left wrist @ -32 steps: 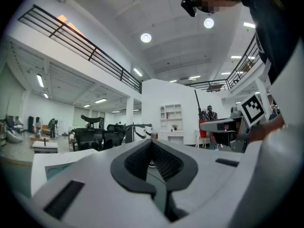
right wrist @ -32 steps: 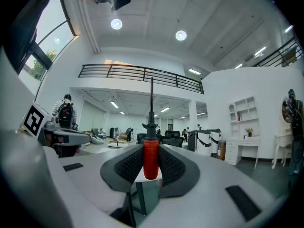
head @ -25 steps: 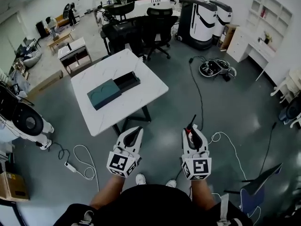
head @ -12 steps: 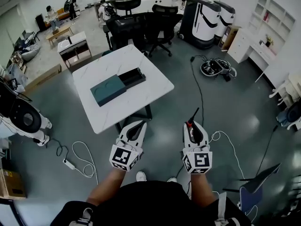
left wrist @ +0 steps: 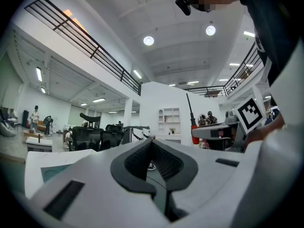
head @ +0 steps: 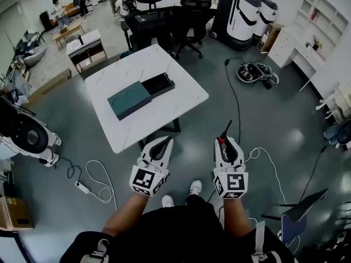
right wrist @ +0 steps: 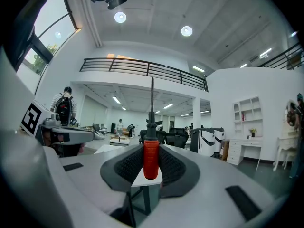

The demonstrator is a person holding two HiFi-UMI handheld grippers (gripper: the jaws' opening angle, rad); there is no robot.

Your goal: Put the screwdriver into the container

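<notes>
A screwdriver (head: 225, 131) with a red handle and a black shaft stands upright between the pads of my right gripper (head: 226, 141), which is shut on the handle (right wrist: 150, 158). The shaft points away from me. My left gripper (head: 165, 141) is held beside it, shut, with nothing between its pads (left wrist: 152, 141). The container (head: 141, 96), a dark teal box with a black tray slid out at its far end, lies on the white table (head: 181, 106), ahead and to the left of both grippers. Both grippers hang over the floor, short of the table's near edge.
Black office chairs (head: 189, 21) and two white machines (head: 244, 12) stand behind the table. A black cable (head: 235, 100) runs to a round device (head: 255, 73) on the floor to the right. A white cord and power strip (head: 82, 188) lie at the left, a dark chair (head: 299, 218) at the lower right.
The table has drawn a little nearer and shifted right in the head view, and the person's feet have stepped forward. Both grippers keep the same pose and the same grip.
</notes>
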